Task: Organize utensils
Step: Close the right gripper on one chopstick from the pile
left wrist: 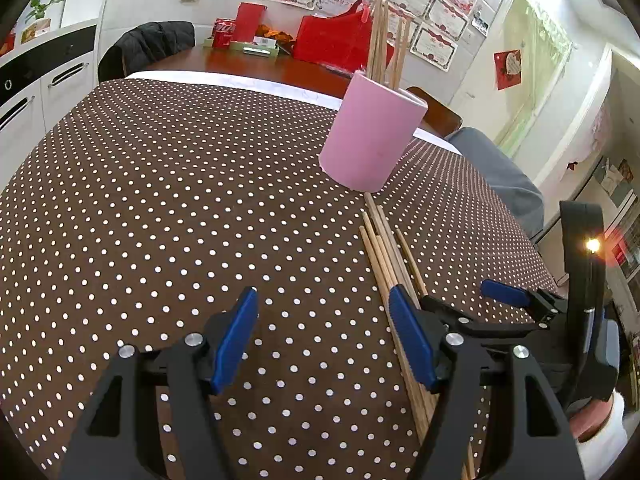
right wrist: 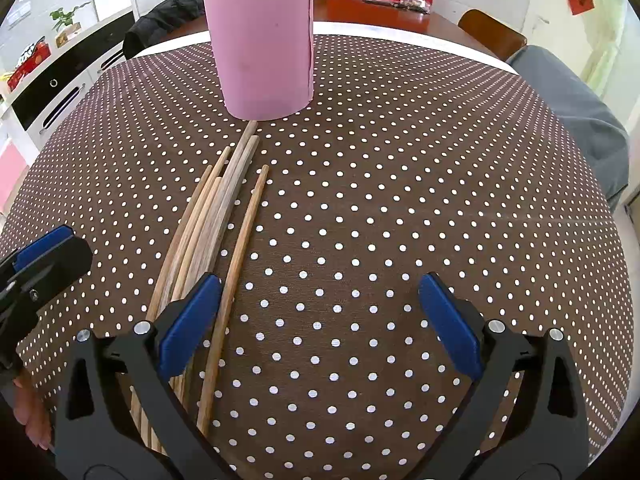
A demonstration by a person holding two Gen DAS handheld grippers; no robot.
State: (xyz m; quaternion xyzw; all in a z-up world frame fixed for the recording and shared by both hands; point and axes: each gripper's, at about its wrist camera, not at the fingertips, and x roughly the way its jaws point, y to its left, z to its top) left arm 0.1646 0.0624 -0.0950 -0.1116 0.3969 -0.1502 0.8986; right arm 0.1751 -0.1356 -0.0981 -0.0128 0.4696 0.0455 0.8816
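A pink cylindrical holder [left wrist: 372, 136] [right wrist: 262, 48] stands on the polka-dot tablecloth with several wooden chopsticks [left wrist: 386, 36] upright in it. Several more loose chopsticks [left wrist: 384, 252] [right wrist: 212, 224] lie flat in a bundle in front of the holder. My left gripper [left wrist: 322, 304] is open and empty, low over the cloth, its right finger over the bundle. My right gripper [right wrist: 320, 292] is open and empty, its left finger over the bundle's near end. Each gripper shows at the edge of the other's view: the right gripper [left wrist: 502, 292] and the left gripper [right wrist: 44, 244].
The brown dotted tablecloth [left wrist: 180, 200] [right wrist: 400, 200] covers the near table. Behind lie a wooden table with a red bag [left wrist: 336, 42], a cola can [left wrist: 223, 32] and boxes. White cabinets [left wrist: 36, 92] stand at left. A person's grey-trousered leg [right wrist: 576, 112] is at right.
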